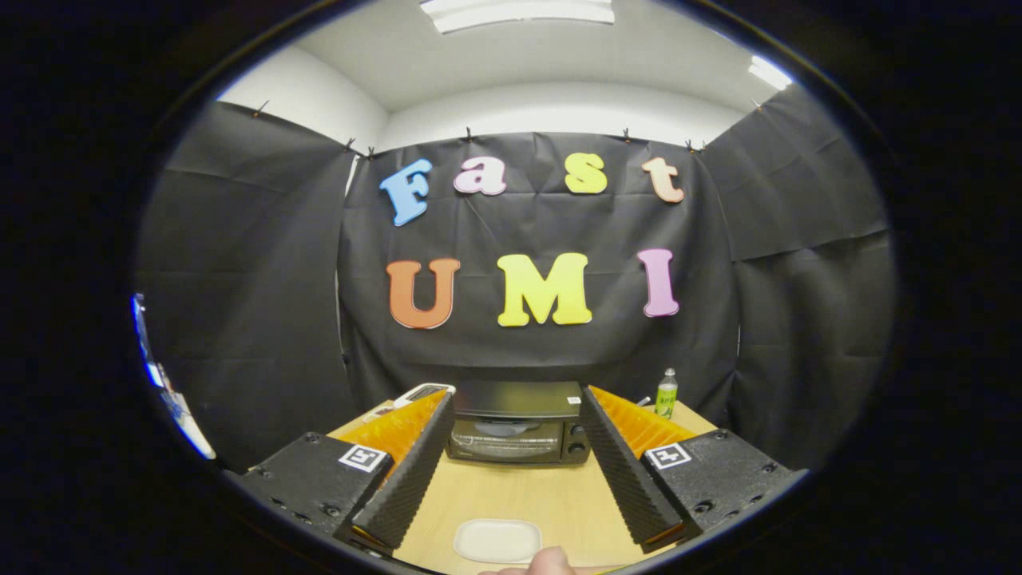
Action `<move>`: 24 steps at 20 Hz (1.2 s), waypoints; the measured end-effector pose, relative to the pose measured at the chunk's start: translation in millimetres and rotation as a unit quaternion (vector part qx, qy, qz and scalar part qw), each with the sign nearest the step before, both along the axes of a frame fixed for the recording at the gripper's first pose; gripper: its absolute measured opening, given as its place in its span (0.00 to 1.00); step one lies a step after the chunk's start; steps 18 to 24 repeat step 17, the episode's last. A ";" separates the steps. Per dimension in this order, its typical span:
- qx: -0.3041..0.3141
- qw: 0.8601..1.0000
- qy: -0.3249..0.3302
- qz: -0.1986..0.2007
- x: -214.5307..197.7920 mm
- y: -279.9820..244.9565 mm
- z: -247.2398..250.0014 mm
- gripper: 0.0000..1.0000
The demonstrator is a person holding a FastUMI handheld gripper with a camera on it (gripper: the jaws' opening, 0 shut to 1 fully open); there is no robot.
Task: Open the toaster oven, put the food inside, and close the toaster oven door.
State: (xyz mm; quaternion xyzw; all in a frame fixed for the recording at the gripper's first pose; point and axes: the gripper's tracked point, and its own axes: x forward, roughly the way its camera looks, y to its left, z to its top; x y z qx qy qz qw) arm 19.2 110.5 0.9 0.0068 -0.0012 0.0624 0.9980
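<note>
A black toaster oven [517, 432] stands at the far end of the wooden table [519, 491], door closed, knobs on its right side. A small white plate [497, 540] lies on the table close to me, between and below my fingers; I cannot tell whether food is on it. My gripper [517, 415] is open and held above the table, fingers spread wide with the oven seen beyond them and nothing between them. A fingertip of a person's hand [546, 561] shows just beside the plate.
A green bottle [666, 394] stands on the table to the right of the oven. A white device [423, 393] lies to the oven's left, beyond the left finger. Black cloth walls close the booth behind and at both sides.
</note>
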 end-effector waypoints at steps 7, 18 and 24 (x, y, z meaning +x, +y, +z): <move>0.005 1.000 0.008 -0.006 5.0 2.2 -2.9 1.00; 0.008 1.000 0.015 0.000 3.9 6.7 -6.3 1.00; 0.008 1.000 0.015 0.000 3.9 6.7 -6.3 1.00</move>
